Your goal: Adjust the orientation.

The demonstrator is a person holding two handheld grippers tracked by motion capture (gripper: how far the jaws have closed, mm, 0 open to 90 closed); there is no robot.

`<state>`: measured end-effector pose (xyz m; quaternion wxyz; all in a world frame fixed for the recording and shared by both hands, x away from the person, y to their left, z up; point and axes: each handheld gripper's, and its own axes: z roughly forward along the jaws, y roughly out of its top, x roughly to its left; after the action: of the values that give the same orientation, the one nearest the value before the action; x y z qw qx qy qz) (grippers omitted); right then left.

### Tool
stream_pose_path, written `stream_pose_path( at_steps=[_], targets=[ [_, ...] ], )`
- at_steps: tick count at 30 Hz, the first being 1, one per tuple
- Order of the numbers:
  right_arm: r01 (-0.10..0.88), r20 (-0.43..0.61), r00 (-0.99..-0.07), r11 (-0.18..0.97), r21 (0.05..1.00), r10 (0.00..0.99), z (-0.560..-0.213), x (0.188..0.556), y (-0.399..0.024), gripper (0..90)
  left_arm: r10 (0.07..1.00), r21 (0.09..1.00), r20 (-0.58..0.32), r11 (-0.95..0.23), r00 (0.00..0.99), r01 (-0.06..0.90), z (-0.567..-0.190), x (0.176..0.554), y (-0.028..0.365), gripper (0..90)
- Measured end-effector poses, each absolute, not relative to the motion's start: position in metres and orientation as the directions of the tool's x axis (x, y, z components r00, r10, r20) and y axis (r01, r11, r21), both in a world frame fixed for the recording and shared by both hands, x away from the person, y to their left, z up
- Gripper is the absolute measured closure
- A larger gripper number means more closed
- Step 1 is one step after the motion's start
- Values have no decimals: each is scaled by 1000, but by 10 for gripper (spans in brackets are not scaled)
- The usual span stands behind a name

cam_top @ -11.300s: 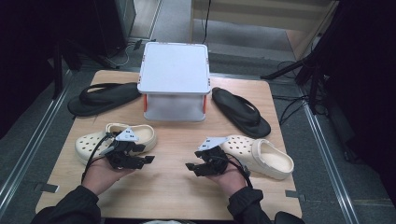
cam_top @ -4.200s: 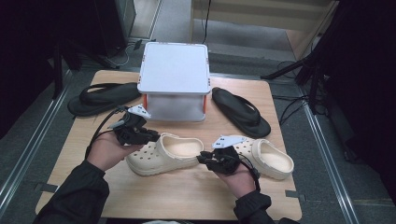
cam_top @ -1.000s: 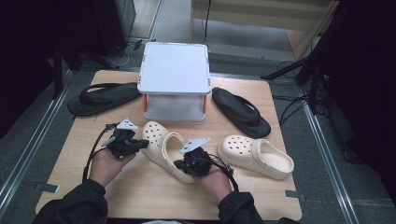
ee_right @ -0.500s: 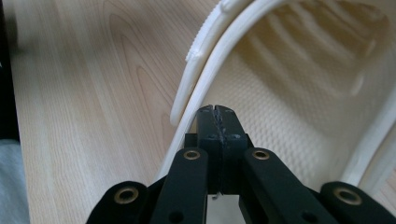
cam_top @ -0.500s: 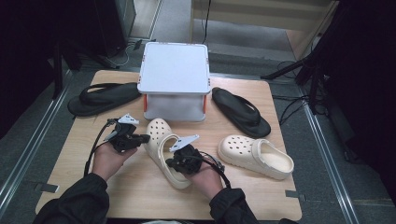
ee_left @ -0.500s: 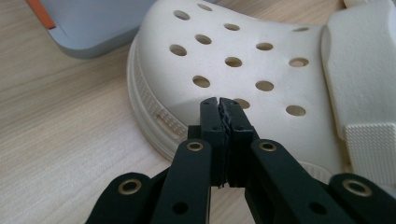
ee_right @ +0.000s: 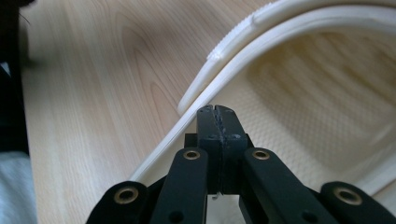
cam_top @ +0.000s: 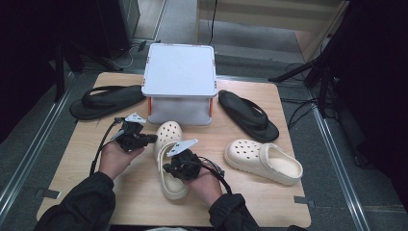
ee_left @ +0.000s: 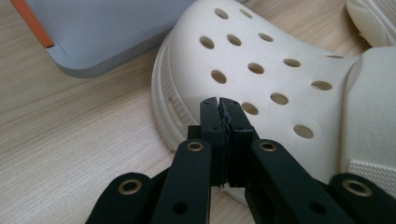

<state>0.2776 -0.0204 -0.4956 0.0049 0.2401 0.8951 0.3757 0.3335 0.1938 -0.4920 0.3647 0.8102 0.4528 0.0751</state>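
A cream clog [cam_top: 169, 134] lies mid-table, toe toward the white box [cam_top: 180, 82]. My left gripper [cam_top: 153, 138] is shut, and its tips [ee_left: 219, 105] rest against the left side of the clog's holed toe [ee_left: 261, 70] with nothing between them. My right gripper [cam_top: 167, 169] is also shut. It sits over the clog's opening, tips [ee_right: 215, 112] at the rim by the heel strap [ee_right: 243, 42], gripping nothing. The matching second clog [cam_top: 262, 161] lies to the right, apart from both grippers.
Two black flip-flops flank the box, one on the left [cam_top: 103, 98] and one on the right [cam_top: 248, 115]. The box's corner [ee_left: 107, 32] is close ahead of the left gripper. Bare wood [cam_top: 269, 202] runs along the near edge.
The middle clog has swung round: its heel moved left and toward the near edge, so its toe now faces the box. My right gripper went left with it. The left gripper barely moved.
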Motion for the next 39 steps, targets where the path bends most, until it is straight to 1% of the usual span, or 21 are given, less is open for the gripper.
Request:
stream_pose_path(
  at_steps=[12, 18, 19, 20, 23, 24, 25, 27, 28, 32, 37, 38, 39],
  targets=[
    [432, 178, -882, 595, 677, 437, -496, 280, -14, 900, 785, 654, -209, -332, 583, 680, -493, 340, 189, 886],
    [439, 197, -881, 588, 679, 430, -494, 280, -22, 884, 782, 655, -206, -337, 589, 677, -491, 339, 191, 865],
    [440, 203, -882, 587, 679, 426, -492, 279, -27, 861, 784, 661, -207, -329, 585, 674, -490, 338, 191, 841],
    [440, 203, -882, 587, 679, 426, -492, 279, -27, 861, 779, 661, -216, -327, 589, 675, -489, 338, 192, 841],
    [447, 228, -881, 570, 689, 415, -488, 277, -36, 801, 771, 661, -234, -320, 592, 679, -486, 335, 194, 756],
    [449, 235, -880, 561, 696, 413, -487, 276, -39, 784, 771, 656, -237, -322, 592, 682, -485, 333, 194, 722],
    [451, 243, -879, 553, 700, 410, -486, 276, -41, 758, 772, 650, -234, -328, 591, 685, -484, 332, 195, 661],
    [446, 249, -884, 548, 708, 396, -483, 275, -47, 716, 772, 651, -239, -323, 589, 687, -482, 329, 196, 594],
    [440, 248, -886, 547, 712, 391, -482, 274, -50, 709, 767, 647, -243, -329, 595, 688, -481, 327, 197, 563],
    [434, 248, -889, 530, 729, 386, -477, 271, -60, 685, 766, 652, -220, -346, 604, 675, -479, 319, 201, 493],
    [423, 234, -889, 511, 748, 394, -471, 268, -76, 673, 759, 653, -232, -342, 609, 676, -479, 313, 205, 456],
    [443, 249, -877, 496, 747, 410, -469, 269, -85, 668, 758, 653, -233, -342, 609, 676, -479, 312, 206, 440],
    [443, 249, -877, 496, 747, 410, -469, 269, -85, 668, 758, 651, -232, -345, 610, 676, -480, 312, 206, 440]
  ],
)
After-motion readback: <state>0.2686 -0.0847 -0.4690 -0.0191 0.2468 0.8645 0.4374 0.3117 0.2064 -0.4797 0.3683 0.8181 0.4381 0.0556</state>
